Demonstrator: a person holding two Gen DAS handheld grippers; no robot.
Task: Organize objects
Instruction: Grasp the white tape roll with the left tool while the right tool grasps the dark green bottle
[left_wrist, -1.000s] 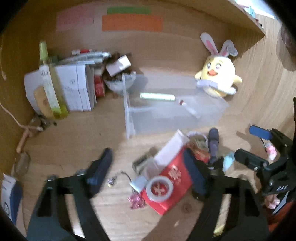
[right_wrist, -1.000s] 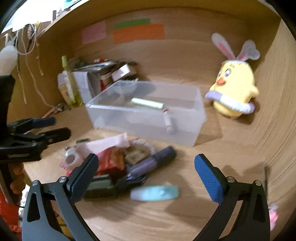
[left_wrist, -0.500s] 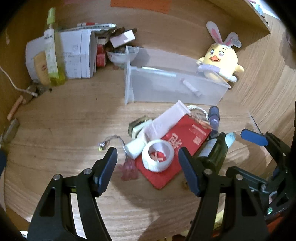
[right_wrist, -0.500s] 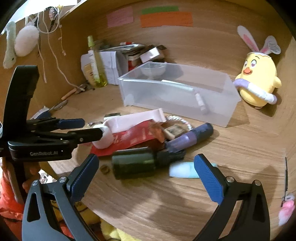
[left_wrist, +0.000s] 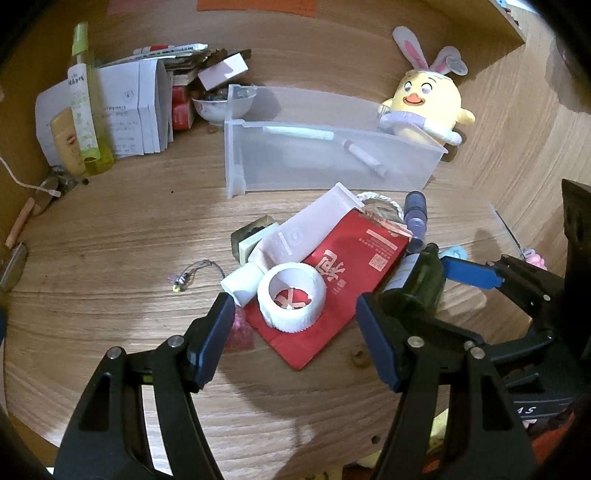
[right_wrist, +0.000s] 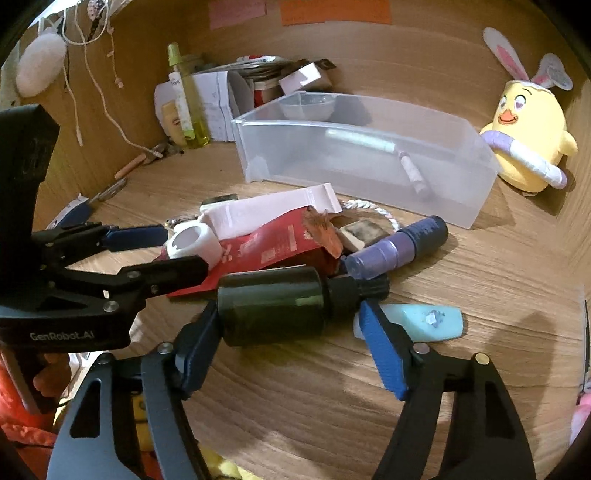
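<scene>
In front of my clear plastic bin (right_wrist: 369, 155) lies the pile: a dark green bottle (right_wrist: 273, 306) on its side nearest me, a purple tube (right_wrist: 395, 251) behind it, a red packet (left_wrist: 343, 273) under a white tape roll (left_wrist: 291, 295).

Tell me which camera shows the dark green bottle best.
The right wrist view: the dark green bottle lies whole, on its side, between the right gripper fingers. The left wrist view shows only part, behind its own finger.
</scene>
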